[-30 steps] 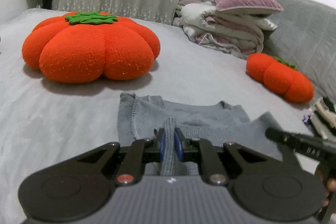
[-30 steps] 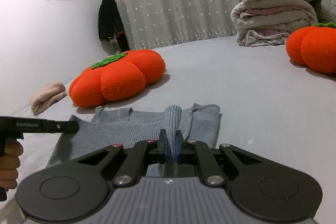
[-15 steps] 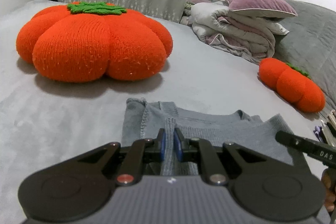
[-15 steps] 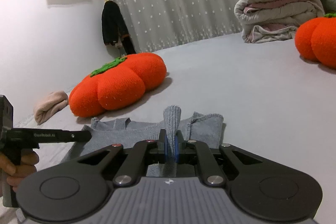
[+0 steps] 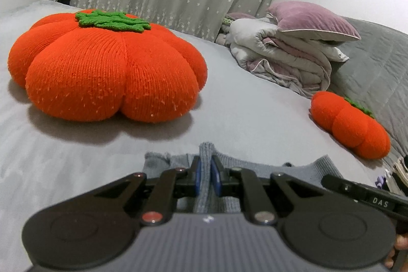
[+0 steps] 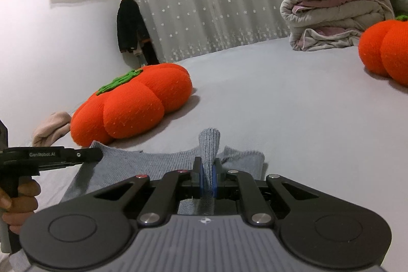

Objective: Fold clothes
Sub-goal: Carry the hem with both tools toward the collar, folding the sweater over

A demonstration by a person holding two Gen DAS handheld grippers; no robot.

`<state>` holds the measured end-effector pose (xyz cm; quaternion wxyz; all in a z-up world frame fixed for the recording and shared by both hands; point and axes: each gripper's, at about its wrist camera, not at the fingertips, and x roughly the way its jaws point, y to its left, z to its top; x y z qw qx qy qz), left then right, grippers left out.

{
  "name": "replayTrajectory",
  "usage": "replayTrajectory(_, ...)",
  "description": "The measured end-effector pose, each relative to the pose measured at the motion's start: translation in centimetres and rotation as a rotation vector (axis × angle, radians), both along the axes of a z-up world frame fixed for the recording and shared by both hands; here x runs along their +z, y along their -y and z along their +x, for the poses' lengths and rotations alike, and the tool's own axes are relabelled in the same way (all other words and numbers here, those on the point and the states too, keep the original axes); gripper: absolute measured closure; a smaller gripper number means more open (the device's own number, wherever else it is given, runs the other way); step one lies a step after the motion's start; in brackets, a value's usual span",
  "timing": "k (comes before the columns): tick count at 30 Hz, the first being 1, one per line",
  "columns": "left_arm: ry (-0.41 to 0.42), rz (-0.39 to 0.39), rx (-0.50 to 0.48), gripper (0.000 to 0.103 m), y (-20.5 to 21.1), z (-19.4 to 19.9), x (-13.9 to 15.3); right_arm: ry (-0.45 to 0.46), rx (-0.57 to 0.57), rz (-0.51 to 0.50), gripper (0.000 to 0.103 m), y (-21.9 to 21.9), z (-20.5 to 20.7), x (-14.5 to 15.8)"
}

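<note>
A soft, light grey knit sweater [image 6: 153, 165], lying on the bed [image 6: 280, 106], is pinched at its near edge by the left tool [image 5: 206, 179] and right tool [image 6: 207, 179], both clamped narrow on fabric; open room is judged ahead, short of the large pumpkin cushion [image 5: 107, 68].

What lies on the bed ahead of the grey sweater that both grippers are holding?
Bare sheet directly ahead of the grey sweater. The large pumpkin cushion sits further on, ahead-left. Left gripper and right gripper each pinch a fold.
</note>
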<state>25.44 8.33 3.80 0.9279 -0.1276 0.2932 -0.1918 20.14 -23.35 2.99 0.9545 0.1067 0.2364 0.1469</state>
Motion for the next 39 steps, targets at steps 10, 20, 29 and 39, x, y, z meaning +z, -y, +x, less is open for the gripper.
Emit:
replayTrajectory(10, -0.016, 0.103, 0.026, 0.094, 1.3, 1.8, -1.5, -0.019, -0.006, -0.032, 0.094, -0.6, 2.5, -0.9)
replayTrajectory(20, 0.024, 0.137, 0.069, 0.094, 1.6, 1.5, -1.5, -0.025, -0.029, -0.055, 0.094, -1.1, 2.9, -1.6)
replayTrajectory(29, 0.011, 0.227, 0.084, 0.088, 3.1, 1.5, -2.2, -0.047, -0.038, -0.067, 0.094, -1.3, 3.3, -2.1)
replayTrajectory(39, 0.029, 0.166, 0.097, 0.086, 2.1, 1.4, -2.1, -0.045, -0.057, -0.040, 0.092, -0.7, 3.1, -2.2)
